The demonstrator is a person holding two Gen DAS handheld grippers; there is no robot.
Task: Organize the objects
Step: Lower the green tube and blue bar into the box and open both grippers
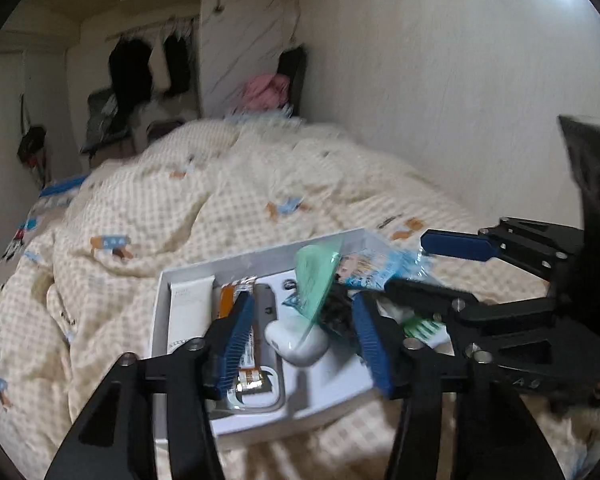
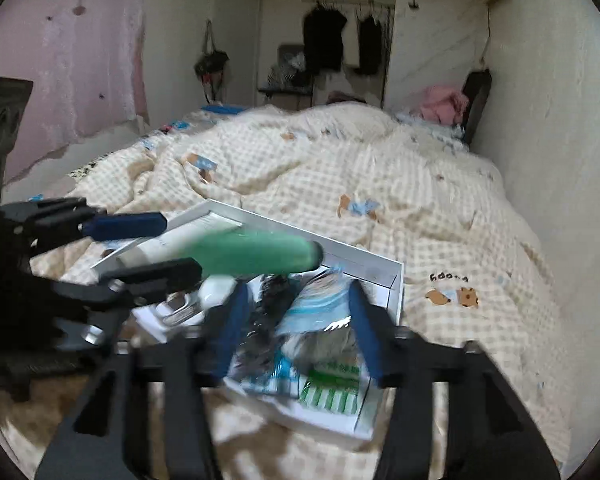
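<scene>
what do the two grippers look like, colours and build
Both match: the left gripper and right gripper have matte black angular linkage arms with cut-out openings and silver screws, ending in blue ribbed fingers. No cables or sleeves show.

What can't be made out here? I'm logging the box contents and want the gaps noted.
- Green packet: motion-blurred in the right wrist view, label unreadable.
- Orange bar: partly hidden by the left gripper finger in the left wrist view.
- Black item: blurred, kind unclear.
- White box: near edge covered by the right gripper.
</scene>
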